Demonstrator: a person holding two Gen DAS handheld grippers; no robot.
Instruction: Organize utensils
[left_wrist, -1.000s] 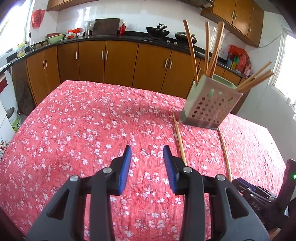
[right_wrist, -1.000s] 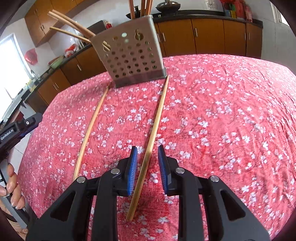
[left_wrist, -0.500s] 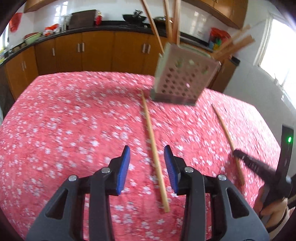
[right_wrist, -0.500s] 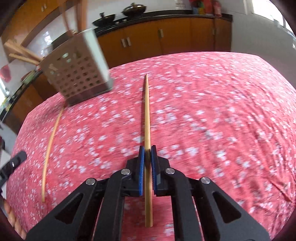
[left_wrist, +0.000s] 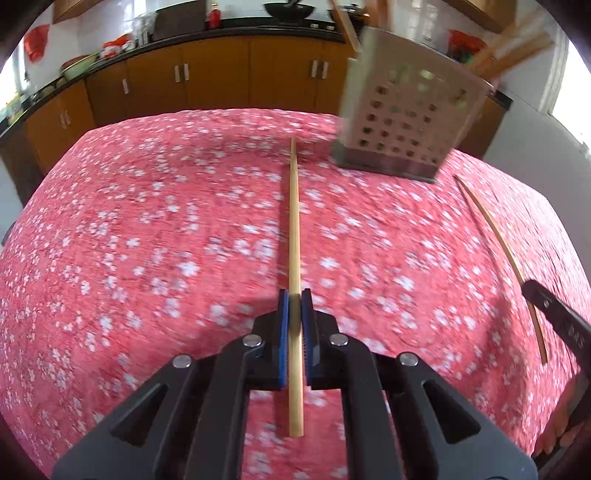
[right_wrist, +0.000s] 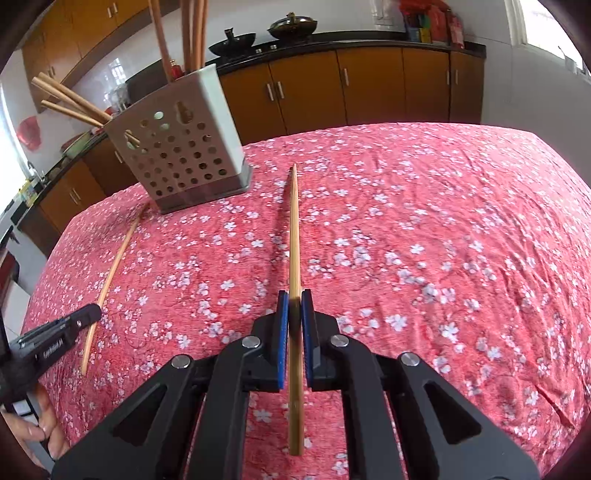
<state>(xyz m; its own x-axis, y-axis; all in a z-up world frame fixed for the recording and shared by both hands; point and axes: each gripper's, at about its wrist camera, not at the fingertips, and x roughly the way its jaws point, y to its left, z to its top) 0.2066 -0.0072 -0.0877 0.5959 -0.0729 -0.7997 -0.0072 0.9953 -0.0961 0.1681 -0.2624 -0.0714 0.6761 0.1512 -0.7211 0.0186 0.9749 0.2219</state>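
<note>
Hand-held gripper, left (left_wrist: 294, 295): closed on one chopstick (left_wrist: 294, 221). Hand-held gripper, right (right_wrist: 294, 295): closed on the other chopstick (right_wrist: 294, 229). Lift both clear of the worktop (right_wrist: 443, 221), tip each upright, lower tips into the holder (right_wrist: 177, 155) near its rim.

Bright daylight enters from overexposed windows (left_wrist: 570, 88) at about two o'clock in the left wrist view and at nine and two o'clock in the right. Motion blur smears the left view's tablecloth (left_wrist: 155, 236) and holder (left_wrist: 402, 122); the right view is sharper. Both bow strongly at their dark, vignetted edges.
</note>
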